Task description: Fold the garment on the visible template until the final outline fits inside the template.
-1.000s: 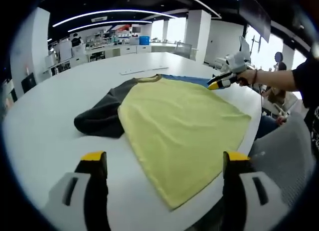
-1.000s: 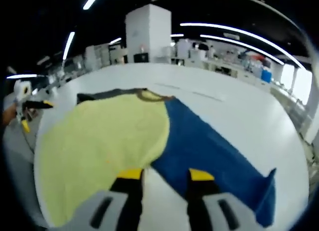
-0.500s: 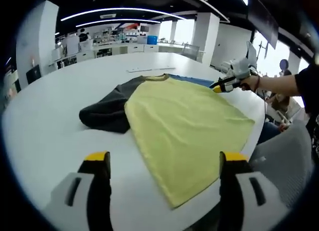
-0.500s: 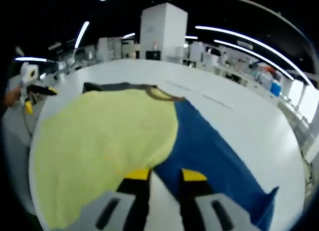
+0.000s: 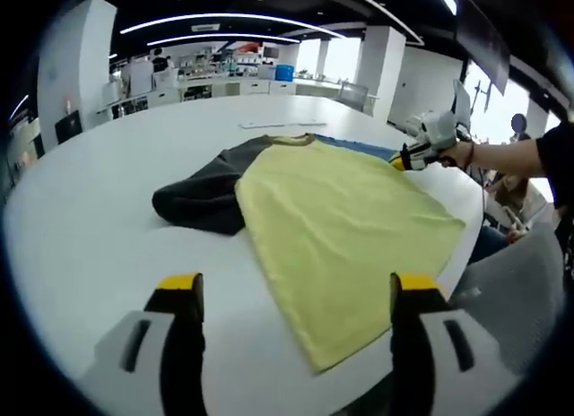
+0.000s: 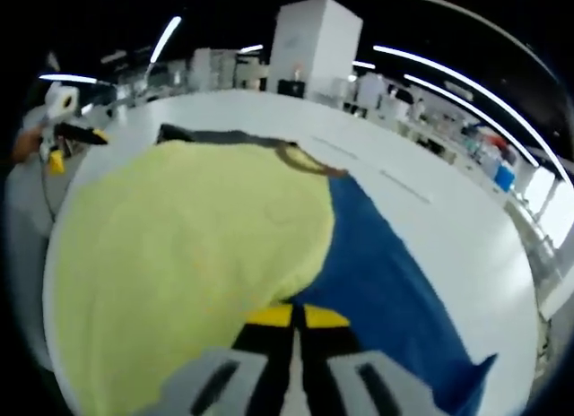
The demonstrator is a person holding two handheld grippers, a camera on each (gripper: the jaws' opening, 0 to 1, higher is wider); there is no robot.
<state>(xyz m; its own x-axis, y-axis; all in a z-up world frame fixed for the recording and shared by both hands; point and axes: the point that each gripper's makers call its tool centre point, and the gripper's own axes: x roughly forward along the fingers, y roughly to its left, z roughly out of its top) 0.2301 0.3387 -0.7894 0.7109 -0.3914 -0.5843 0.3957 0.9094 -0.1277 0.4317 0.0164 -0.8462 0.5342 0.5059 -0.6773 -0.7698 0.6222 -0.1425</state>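
Narrowed to clenched, right claw (image 6: 289,316) meets the garment (image 6: 179,246) edge; left claw (image 5: 291,286) gapes short of it.

Garment (image 5: 341,228) lies on table (image 5: 81,228), partly over template (image 6: 386,273).

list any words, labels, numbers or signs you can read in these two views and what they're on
No readable text.
Yellow shirt body: plain, no print or label showing.
Dark sleeve and blue sleeve: no markings.
White table: the thin strips lying at its far side are too small to tell whether they carry writing.
Far shelves and counters: too small and blurred to read.
Left tongs and right tongs: yellow tips, no lettering visible.
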